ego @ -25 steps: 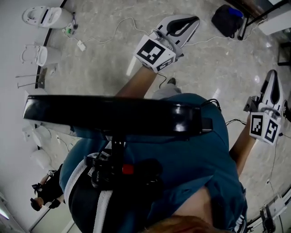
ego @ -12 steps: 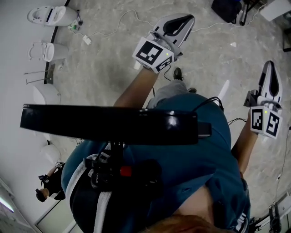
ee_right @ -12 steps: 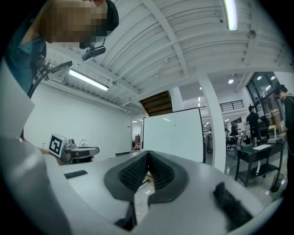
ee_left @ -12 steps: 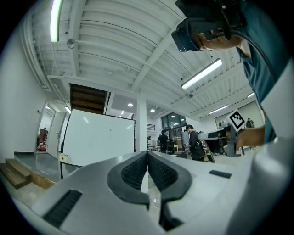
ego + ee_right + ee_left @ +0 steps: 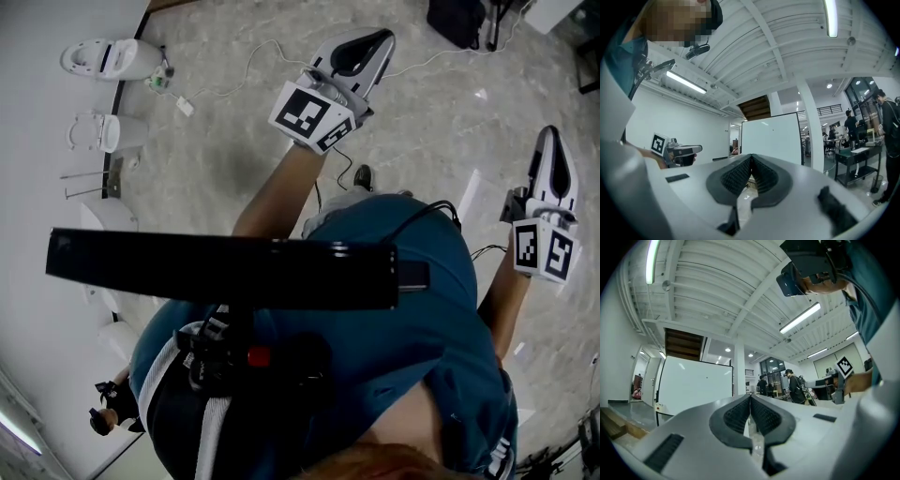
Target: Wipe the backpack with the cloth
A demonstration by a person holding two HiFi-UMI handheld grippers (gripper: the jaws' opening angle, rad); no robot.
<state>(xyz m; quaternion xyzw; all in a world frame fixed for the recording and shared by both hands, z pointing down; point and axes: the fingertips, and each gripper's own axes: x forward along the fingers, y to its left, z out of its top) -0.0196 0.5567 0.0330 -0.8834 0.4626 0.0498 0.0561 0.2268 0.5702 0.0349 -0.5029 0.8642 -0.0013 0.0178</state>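
No cloth shows in any view. A dark bag (image 5: 457,19), possibly the backpack, lies on the floor at the top edge of the head view, far from both grippers. My left gripper (image 5: 379,37) is held out level over the floor, jaws together and empty. My right gripper (image 5: 551,133) hangs at the right edge, also shut on nothing. In the left gripper view the ribbed pads (image 5: 740,411) meet with only the room beyond them. The right gripper view shows its pads (image 5: 736,174) closed the same way, with the left gripper (image 5: 677,152) off to the side.
White toilets (image 5: 103,58) line the wall at the left, with a cable (image 5: 234,66) trailing over the stone floor. A whiteboard (image 5: 693,385) stands ahead. People (image 5: 794,387) stand by desks, and a dark table (image 5: 855,161) is at the right.
The floor has slid in the head view: the dark bag has moved up to the top edge and the toilets have shifted. Both grippers stay shut and empty, nearly in place in the picture.
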